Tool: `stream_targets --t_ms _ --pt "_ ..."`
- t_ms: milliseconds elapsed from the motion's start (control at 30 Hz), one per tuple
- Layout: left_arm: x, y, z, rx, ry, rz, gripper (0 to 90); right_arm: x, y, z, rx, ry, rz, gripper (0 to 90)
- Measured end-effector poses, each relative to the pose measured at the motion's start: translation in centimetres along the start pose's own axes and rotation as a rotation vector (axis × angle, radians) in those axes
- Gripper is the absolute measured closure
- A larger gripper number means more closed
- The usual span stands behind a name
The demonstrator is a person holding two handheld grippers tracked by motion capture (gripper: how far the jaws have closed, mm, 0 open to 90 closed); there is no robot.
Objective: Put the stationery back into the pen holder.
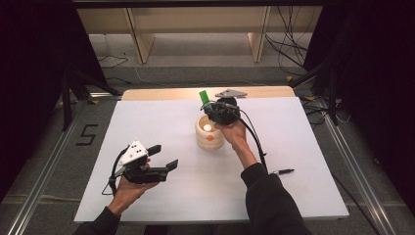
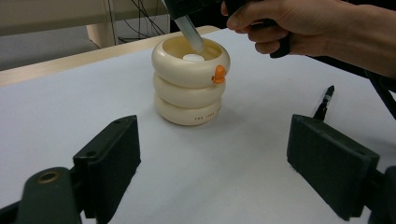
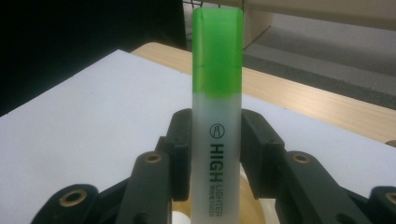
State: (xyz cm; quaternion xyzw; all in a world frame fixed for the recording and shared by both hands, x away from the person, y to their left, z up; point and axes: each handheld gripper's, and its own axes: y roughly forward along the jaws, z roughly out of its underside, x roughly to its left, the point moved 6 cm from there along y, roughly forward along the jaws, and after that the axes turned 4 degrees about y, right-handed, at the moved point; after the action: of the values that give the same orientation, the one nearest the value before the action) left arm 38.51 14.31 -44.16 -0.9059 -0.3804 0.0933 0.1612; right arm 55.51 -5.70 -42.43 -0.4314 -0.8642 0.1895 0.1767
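Note:
A cream pen holder made of three stacked rings, with a small orange knob, stands at the table's middle. My right gripper hovers right over it, shut on a green-capped highlighter held cap up. The right gripper view has both jaws pressed on the highlighter barrel, with the holder's rim below. In the left gripper view the highlighter's lower end dips into the holder, beside a white object inside. My left gripper rests at the front left, open and empty.
A black pen lies on the white sheet at the right, near the person's right sleeve; it also lies behind my left gripper's right jaw. The wooden table edge runs along the back. Cables trail on the floor beyond.

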Motion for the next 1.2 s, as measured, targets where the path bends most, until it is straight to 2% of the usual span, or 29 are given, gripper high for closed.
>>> stream_targets --t_ms 100,400,767,900,1000,1067,1200 --pt "0.0 0.0 0.0 0.000 -0.002 0.001 16.7 0.0 0.0 0.1 0.003 -0.010 0.007 66.8" --pt "0.0 0.1 0.0 0.002 0.000 0.003 16.7 -0.2 0.3 0.6 0.006 0.008 0.011 66.8" --pt "-0.1 0.1 0.0 0.003 0.000 0.005 16.7 -0.3 0.6 1.1 0.021 -0.017 0.034 66.7" --pt "0.0 0.1 0.0 0.003 -0.001 0.006 16.6 -0.5 0.6 1.4 0.032 -0.010 0.040 66.1" --pt "0.0 0.1 0.1 0.006 0.002 0.006 16.6 -0.7 0.4 1.5 0.033 0.005 0.035 61.1" --pt "0.0 0.1 0.1 0.006 -0.001 0.006 16.6 -0.6 0.1 1.2 0.020 0.021 0.019 55.4" --pt "-0.1 0.1 0.1 0.010 0.003 0.007 16.6 -0.6 -1.0 0.3 -0.017 0.028 0.008 51.5"
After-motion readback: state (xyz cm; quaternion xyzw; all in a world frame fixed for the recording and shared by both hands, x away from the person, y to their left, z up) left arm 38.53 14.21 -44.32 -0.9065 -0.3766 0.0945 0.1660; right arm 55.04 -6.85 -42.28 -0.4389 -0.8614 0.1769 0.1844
